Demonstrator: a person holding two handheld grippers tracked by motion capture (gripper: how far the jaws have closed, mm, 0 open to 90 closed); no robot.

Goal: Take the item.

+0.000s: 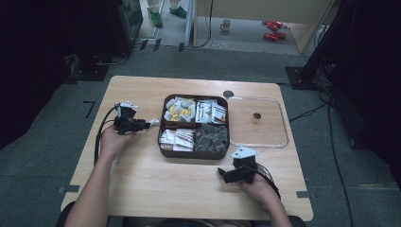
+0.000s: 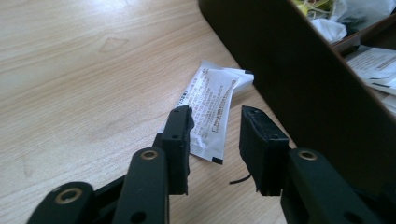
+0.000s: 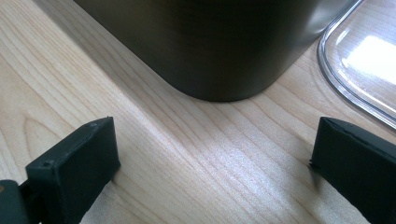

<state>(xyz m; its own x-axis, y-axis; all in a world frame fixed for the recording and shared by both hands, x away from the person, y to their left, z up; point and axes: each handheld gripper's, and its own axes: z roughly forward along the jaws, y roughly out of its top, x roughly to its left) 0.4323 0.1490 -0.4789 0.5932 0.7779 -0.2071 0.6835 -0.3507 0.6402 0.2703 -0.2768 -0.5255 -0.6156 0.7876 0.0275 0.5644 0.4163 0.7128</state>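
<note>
A white printed sachet (image 2: 212, 105) lies flat on the wooden table beside the left wall of a dark brown tray (image 2: 289, 70). My left gripper (image 2: 217, 113) hovers just over the sachet's near end, jaws apart, pads not pressing on it. From above, that gripper (image 1: 144, 124) sits left of the tray (image 1: 163, 142), with the sachet (image 1: 153, 122) at its tips. The tray's four compartments hold several sachets and dark packets. My right gripper (image 1: 223, 174) rests near the front edge, open wide and empty (image 3: 212, 135), facing the tray's rounded corner (image 3: 210, 42).
A clear plastic lid (image 1: 283, 127) lies flat on the table right of the tray, and its rim (image 3: 359, 56) appears in the right gripper view. The table (image 1: 142, 179) is light wood. Cables trail from both grippers.
</note>
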